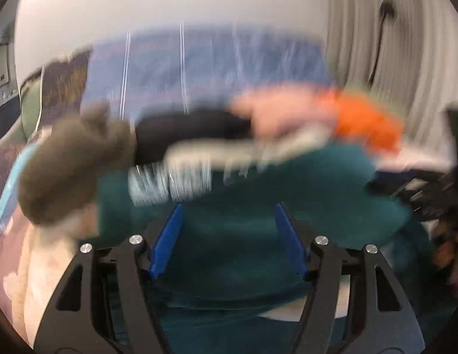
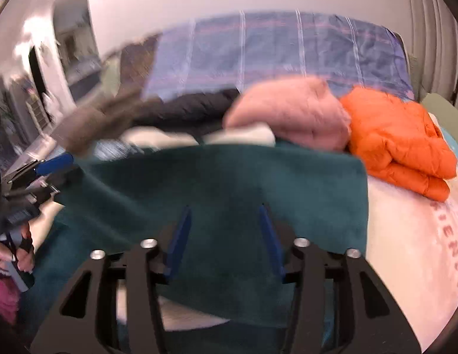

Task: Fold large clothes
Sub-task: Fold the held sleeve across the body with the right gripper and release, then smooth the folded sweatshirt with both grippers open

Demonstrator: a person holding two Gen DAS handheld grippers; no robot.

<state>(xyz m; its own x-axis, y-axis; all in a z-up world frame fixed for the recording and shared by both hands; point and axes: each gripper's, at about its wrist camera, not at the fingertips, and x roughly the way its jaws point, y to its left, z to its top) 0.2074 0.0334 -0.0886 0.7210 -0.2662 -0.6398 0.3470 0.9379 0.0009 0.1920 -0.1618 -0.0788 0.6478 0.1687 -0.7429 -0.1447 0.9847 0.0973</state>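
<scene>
Left gripper: fingers spread, nothing pinched, over the green garment.
Right gripper: fingers spread, empty, above the same green garment.
Green garment: on the bed, under both pairs of fingers.
Orange jacket: folded, beyond the right fingers.

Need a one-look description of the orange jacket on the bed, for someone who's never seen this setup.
Start at the bed with the blue plaid blanket across its far end. In front of that blanket lies a row of bundled clothes; the orange jacket is the right-hand one, beside a pink bundle. It is the only bright orange, shiny quilted piece, folded double.
</scene>
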